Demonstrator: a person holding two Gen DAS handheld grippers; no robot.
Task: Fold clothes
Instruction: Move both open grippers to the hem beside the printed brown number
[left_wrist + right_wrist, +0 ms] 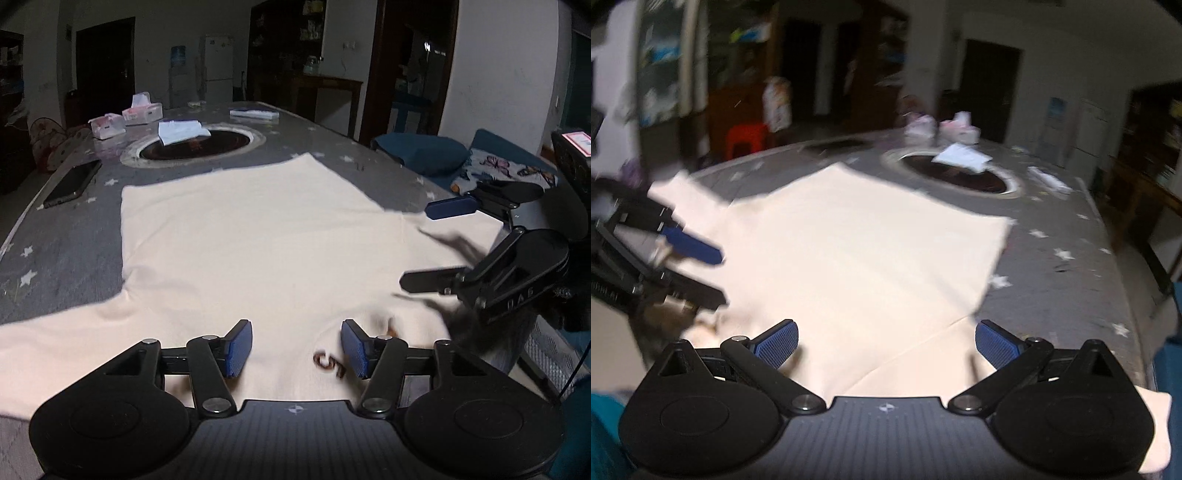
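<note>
Shirt point(258, 240) is spread flat on table point(66, 236); both grippers, left point(297, 349) and right point(886, 347), are held released above its near edge, nothing grasped.

Motion-blurred right tongs point(439, 243)

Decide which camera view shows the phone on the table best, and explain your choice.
The left wrist view: the phone lies sharp and whole, dark and flat on the grey starred tablecloth, left of the cream garment. The right wrist view is blurred, and no phone can be made out there.
</note>
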